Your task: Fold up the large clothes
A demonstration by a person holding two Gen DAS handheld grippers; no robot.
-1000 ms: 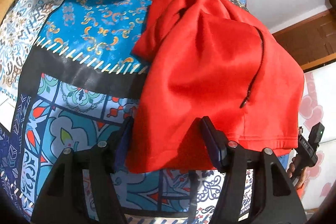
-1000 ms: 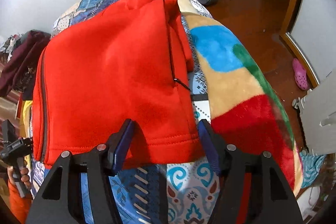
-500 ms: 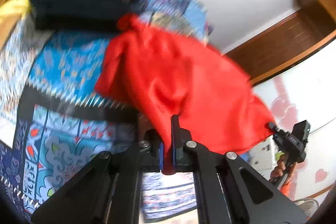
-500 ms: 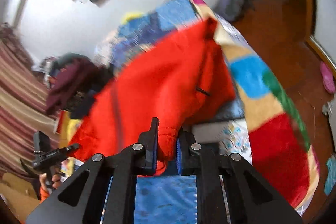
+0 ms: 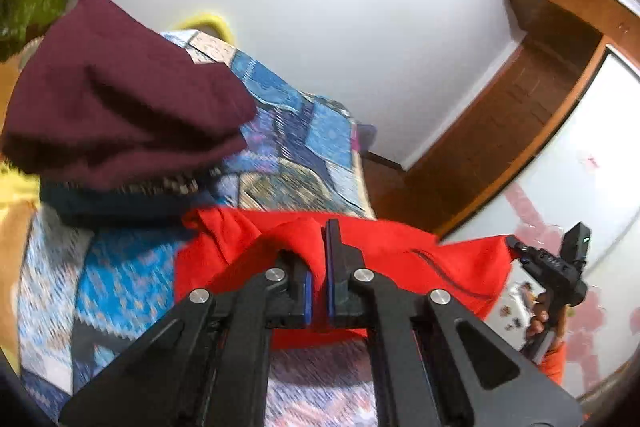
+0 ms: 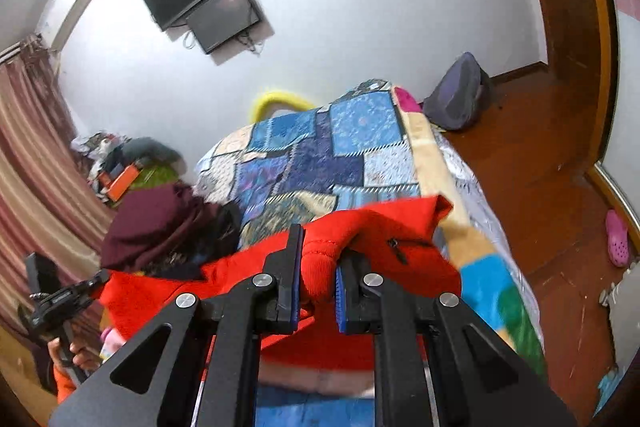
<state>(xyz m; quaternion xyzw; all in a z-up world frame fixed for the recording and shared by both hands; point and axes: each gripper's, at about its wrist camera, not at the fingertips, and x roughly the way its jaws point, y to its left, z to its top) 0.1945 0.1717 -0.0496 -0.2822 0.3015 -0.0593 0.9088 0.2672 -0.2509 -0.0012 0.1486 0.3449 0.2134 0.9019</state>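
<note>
Left gripper (image 5: 318,291) clamped on a thin pinch of the red jacket (image 5: 460,267) hem; right gripper (image 6: 316,285) clamped on a thicker ribbed bunch of the same hem (image 6: 320,267). Jacket hanging between the two, its far part trailing on the patchwork bed cover (image 6: 320,147), just right of the maroon clothes pile (image 5: 120,107). Best done by keeping both corners level and the hem taut, lifting until the body hangs free, then carrying the edge far across the bed in one sweep. Worth watching: the left pinch looks shallow and could slip.
</note>
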